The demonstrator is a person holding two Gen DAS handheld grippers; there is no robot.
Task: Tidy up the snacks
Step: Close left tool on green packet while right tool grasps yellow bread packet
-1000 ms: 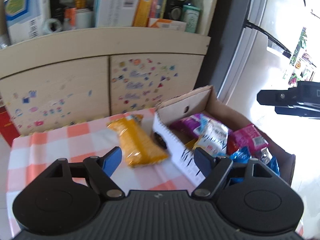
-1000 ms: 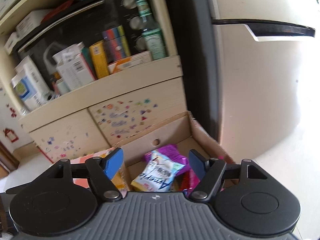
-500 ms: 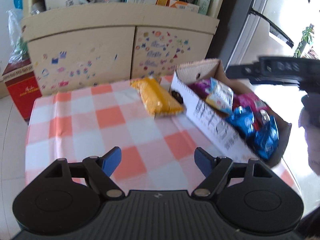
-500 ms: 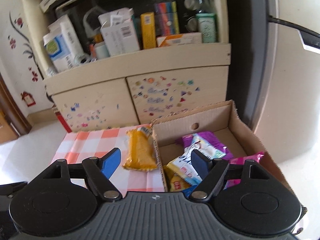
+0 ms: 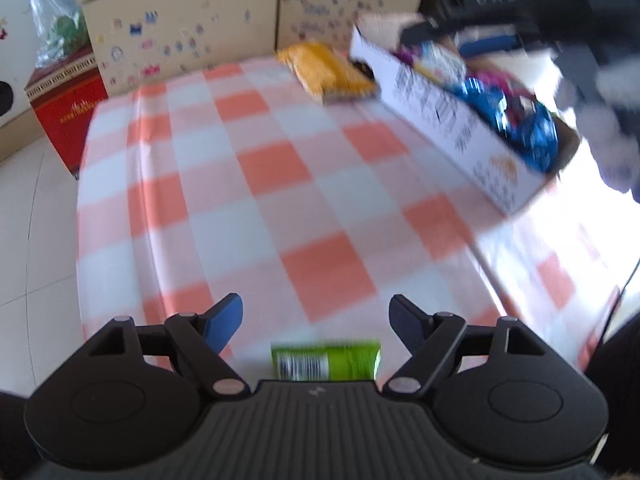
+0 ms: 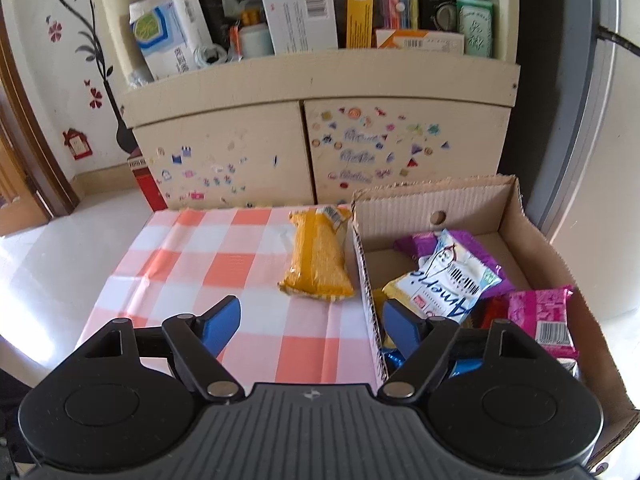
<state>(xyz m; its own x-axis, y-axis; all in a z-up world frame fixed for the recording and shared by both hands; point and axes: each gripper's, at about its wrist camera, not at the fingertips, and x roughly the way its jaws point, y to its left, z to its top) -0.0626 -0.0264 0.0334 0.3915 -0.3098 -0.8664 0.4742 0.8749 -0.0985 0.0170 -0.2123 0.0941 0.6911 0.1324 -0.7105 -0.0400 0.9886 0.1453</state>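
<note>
Lying on the checked tablecloth (image 6: 224, 276), a yellow snack packet (image 6: 316, 262) is resting just beside the outer wall of the cardboard box (image 6: 532, 240), touching it or nearly so; the left wrist view, blurred, is showing the same packet (image 5: 326, 70) at the cloth's far edge. Inside the box, a white and blue packet (image 6: 448, 280) is leaning over a purple packet (image 6: 476, 248), a pink packet (image 6: 540, 316) is sitting to their right, and shiny blue wrappers (image 5: 516, 124) are piling at the near end. A green packet (image 5: 326, 360) is lying on the cloth close under the left gripper (image 5: 316, 318), partly hidden by its body. That gripper is hanging above the cloth with its blue-tipped fingers (image 5: 224, 320) spread wide, holding nothing. The right gripper (image 6: 310, 322) is hovering over the box's near wall, its fingers equally spread and empty; from the left view it is appearing as a dark blurred shape above the box. Behind the table, a beige cabinet (image 6: 320, 140) with stickers on its doors is carrying boxes and a bottle (image 6: 474, 20) on its shelf, and a red box (image 5: 68, 116) is standing on the floor.
</note>
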